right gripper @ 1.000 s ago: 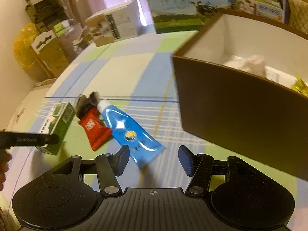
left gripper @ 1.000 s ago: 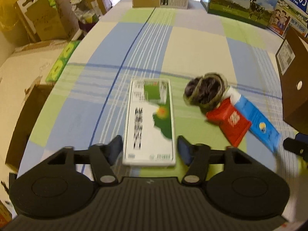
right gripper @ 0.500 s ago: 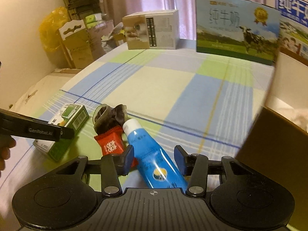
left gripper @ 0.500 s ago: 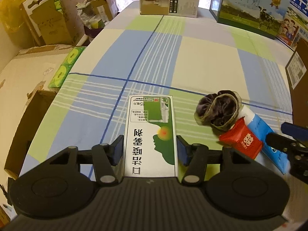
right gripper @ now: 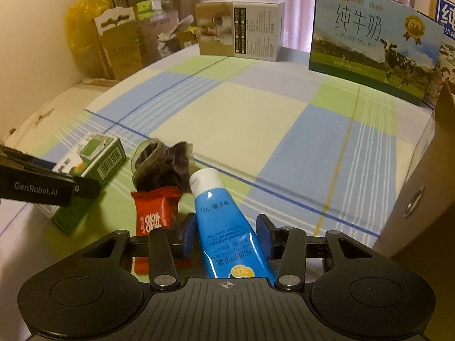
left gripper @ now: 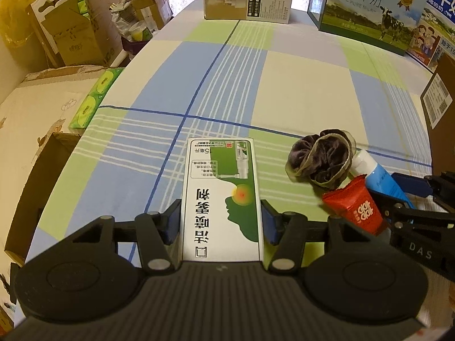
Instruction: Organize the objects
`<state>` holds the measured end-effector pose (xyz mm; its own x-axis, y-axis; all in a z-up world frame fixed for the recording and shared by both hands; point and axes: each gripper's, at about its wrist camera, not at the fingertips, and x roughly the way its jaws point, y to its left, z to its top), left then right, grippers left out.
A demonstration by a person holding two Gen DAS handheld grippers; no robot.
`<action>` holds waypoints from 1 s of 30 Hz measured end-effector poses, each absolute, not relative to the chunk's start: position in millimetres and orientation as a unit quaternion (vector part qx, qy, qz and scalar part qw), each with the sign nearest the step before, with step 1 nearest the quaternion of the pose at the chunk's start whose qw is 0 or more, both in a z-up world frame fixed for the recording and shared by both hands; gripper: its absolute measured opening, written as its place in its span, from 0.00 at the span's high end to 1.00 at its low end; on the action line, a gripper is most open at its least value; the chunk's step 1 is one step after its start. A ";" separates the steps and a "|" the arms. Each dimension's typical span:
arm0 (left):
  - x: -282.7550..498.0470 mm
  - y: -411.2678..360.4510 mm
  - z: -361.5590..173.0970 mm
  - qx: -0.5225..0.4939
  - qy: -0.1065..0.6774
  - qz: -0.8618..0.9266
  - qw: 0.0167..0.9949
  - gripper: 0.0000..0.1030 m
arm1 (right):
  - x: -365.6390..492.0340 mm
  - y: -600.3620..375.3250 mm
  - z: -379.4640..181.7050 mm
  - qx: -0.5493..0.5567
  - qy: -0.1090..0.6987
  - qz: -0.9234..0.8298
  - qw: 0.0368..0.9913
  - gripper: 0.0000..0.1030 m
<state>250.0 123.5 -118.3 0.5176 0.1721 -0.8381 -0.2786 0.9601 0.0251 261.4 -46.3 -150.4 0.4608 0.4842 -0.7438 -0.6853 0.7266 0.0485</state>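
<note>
Left wrist: your left tool (left gripper: 221, 221) straddles the box (left gripper: 221, 196), pads touching its sides. Right wrist: your right tool (right gripper: 226, 234) stands apart around the tube (right gripper: 224, 221).

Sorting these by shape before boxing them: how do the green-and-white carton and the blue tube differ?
The green-and-white carton is a flat, rigid rectangular box; the blue tube is soft-looking and tapered, with a white cap. The carton lies apart from the other items, while the tube's cap end touches the dark scrunchie. The carton sits between the left tongs, the tube between the right tongs. Both lie flat on the checked cloth.
</note>
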 end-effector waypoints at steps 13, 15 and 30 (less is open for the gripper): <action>225.5 99.4 -117.3 -0.022 0.492 0.103 0.864 0.50 | 223.5 -84.4 -136.2 -0.149 0.465 0.289 0.823 0.64; 217.4 94.7 -117.2 -0.023 0.495 0.095 0.863 0.50 | 215.1 -92.1 -134.2 -0.152 0.474 0.283 0.820 0.64; 142.8 41.0 -115.1 -0.008 0.526 0.029 0.850 0.50 | 139.9 -131.8 -126.3 -0.155 0.494 0.273 0.811 0.64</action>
<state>142.8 41.0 -115.1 0.4446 0.0416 -0.8948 -0.0579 0.9982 0.0176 139.9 -131.8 -126.3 0.3630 0.2894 -0.8857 -0.5957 0.8030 0.0182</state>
